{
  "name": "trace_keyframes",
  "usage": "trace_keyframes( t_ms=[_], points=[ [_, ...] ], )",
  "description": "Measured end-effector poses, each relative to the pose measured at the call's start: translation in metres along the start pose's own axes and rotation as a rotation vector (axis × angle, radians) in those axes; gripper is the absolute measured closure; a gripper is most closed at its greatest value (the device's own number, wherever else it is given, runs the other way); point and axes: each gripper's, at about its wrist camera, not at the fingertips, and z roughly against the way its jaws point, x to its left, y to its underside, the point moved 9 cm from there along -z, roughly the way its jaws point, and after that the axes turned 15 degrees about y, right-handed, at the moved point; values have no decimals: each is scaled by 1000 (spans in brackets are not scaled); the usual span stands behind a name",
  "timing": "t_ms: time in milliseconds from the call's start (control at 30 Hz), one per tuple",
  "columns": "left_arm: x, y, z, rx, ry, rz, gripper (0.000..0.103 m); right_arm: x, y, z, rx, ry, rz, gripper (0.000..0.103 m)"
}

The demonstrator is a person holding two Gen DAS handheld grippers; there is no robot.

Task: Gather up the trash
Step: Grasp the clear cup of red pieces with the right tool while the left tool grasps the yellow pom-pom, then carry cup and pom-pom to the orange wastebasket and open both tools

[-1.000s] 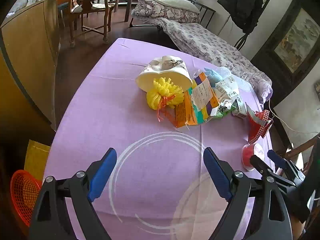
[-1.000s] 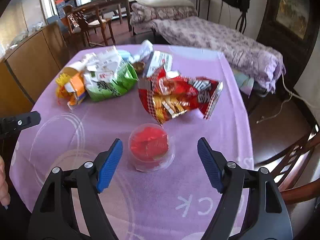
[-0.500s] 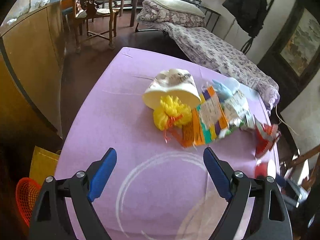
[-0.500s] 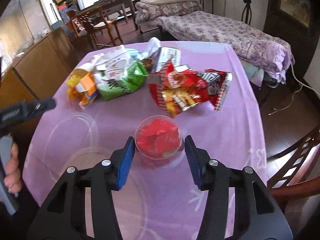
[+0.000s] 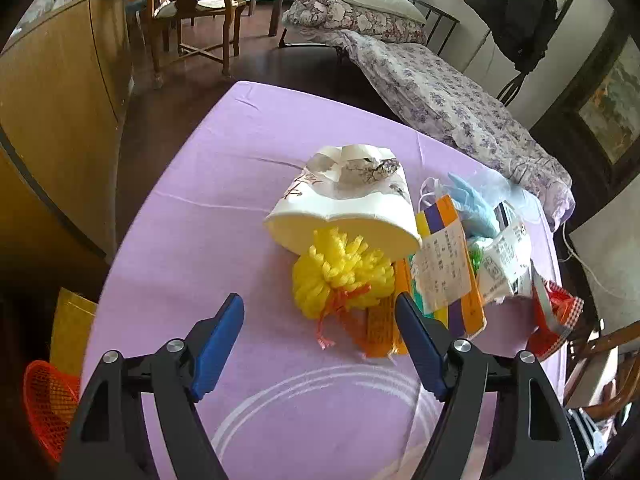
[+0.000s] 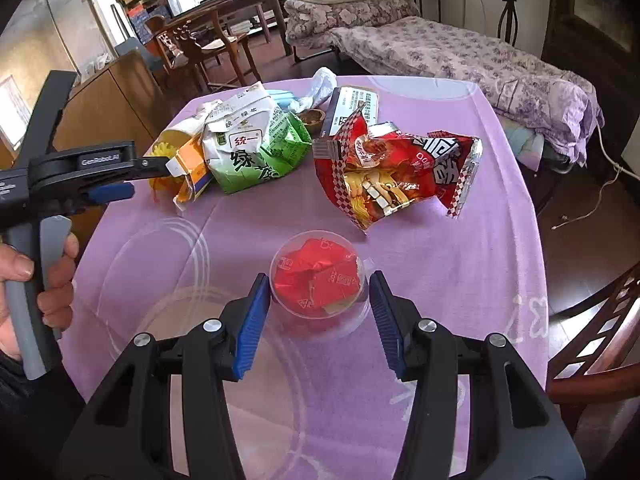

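In the right wrist view a clear plastic cup (image 6: 318, 280) with crumpled red wrappers inside stands on the purple tablecloth (image 6: 460, 264). My right gripper (image 6: 319, 316) is shut on it, a blue pad against each side. In the left wrist view my left gripper (image 5: 319, 340) is closing just short of a yellow net ball (image 5: 340, 276). The ball's lower end and its orange tie lie between the fingertips, and the pads are clear of them. The left gripper (image 6: 140, 178) also shows in the right wrist view, held by a hand (image 6: 52, 276).
Behind the net ball lie a squashed white paper cup (image 5: 344, 204) and an orange and purple carton (image 5: 448, 268). A green carton (image 6: 256, 148) and a red snack bag (image 6: 400, 172) lie mid-table. An orange mesh basket (image 5: 48, 404) sits below the table's left edge, a wooden chair (image 6: 592, 340) at right.
The right gripper's jaws came together onto the plastic cup. The left gripper moved forward across the table to the yellow net ball and its jaws narrowed.
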Motion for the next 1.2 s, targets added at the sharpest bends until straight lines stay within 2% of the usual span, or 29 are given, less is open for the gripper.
trace_keyframes(
  t_ms=[100, 133, 167, 233, 333, 633, 800, 1067, 1200],
  points=[
    [-1, -7, -4, -15, 12, 8, 27, 3, 2, -1, 2, 1, 14, 52],
    [-2, -8, -6, -13, 16, 10, 31, 4, 2, -1, 2, 3, 16, 52],
    [-3, -8, -8, -8, 23, 13, 41, 4, 2, -1, 2, 6, 18, 52],
    [-4, -6, -14, 16, 47, 21, 53, 3, 3, -2, 5, 9, 17, 52],
    [-3, -1, -13, 27, 55, 15, 60, 1, 3, -2, 6, 11, 7, 52],
    [-8, 31, 31, 34, 114, -2, 62, 4, 4, 5, -11, -26, 13, 52],
    [-2, 51, 48, 38, 128, 8, 62, 17, 8, 3, -8, -20, 73, 52],
    [24, 66, 86, -23, 128, 55, 62, 34, 18, 7, -10, -2, 131, 52],
    [37, 72, 106, -51, 130, 76, 62, 54, 23, 24, -36, -43, 145, 52]
  ],
)
